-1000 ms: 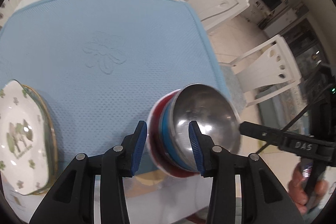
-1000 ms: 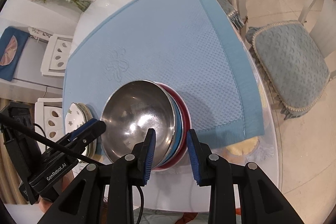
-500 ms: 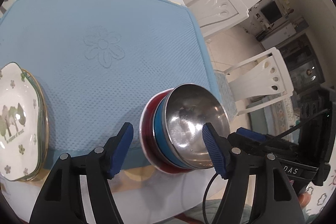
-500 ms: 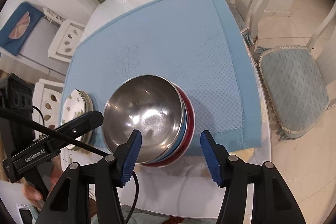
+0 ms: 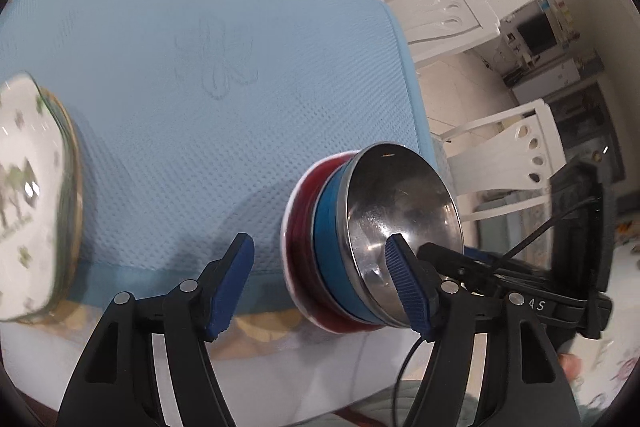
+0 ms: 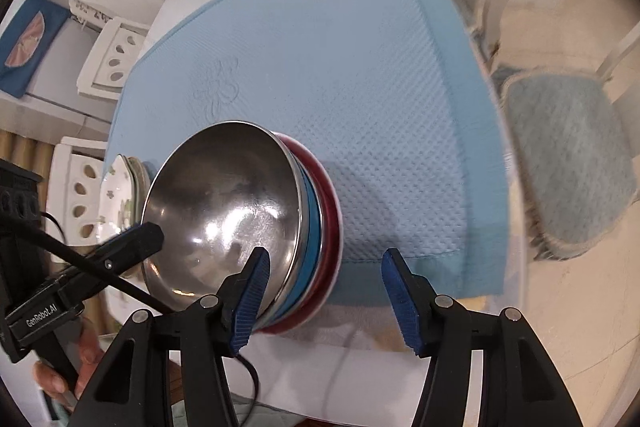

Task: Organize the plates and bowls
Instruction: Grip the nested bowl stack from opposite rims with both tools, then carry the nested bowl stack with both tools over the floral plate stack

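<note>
The bowl stack (image 6: 248,223) (steel in blue in red) is sitting at the near edge of the blue mat (image 6: 320,67). The left gripper (image 5: 320,283) and right gripper (image 6: 324,299) are straddling opposite rims, jaws spread, gripping nothing. The plates (image 5: 28,195) are lying just left.

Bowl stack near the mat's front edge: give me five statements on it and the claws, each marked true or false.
1. The steel bowl sits topmost in the stack. True.
2. A blue bowl lies between the steel bowl and the red bowl. True.
3. The right claw is clamped on the stack. False: its jaws stand open, having just opened, and only one finger is near the rim.
4. The floral plates rest inside the steel bowl. False: they lie apart, to the stack's left on the blue mat.
5. The left claw is open. True.
</note>
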